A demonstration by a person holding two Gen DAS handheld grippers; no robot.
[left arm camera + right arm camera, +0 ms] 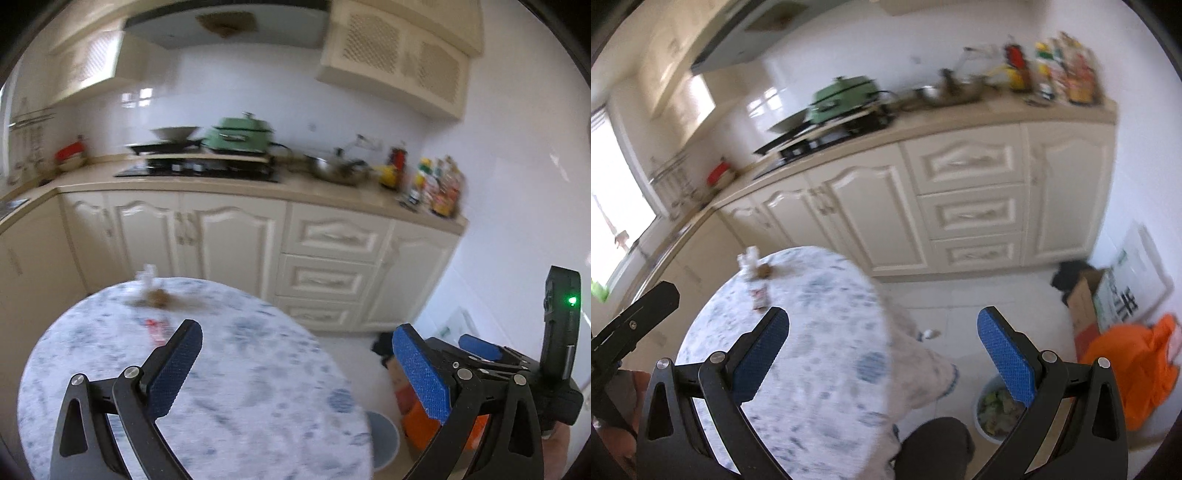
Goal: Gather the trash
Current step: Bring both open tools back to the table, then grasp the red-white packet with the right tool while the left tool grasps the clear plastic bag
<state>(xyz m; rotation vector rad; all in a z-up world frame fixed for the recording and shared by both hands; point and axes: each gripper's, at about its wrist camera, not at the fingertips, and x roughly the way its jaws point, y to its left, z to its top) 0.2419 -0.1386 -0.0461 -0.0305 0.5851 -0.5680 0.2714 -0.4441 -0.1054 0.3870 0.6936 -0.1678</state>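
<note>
A round table under a blue-and-white floral cloth holds trash at its far side: a red-and-white wrapper, a brown clump and a small clear bottle. My left gripper is open above the table's near half, holding nothing. My right gripper is open too, over the table's right edge and the floor. The same wrapper, clump and bottle lie ahead of it to the left. A small white scrap lies on the floor.
A pale bin with green scraps stands on the floor right of the table; its rim also shows as the bin. Behind it are an orange bag and a cardboard box. Cream cabinets line the far wall. A knee is close.
</note>
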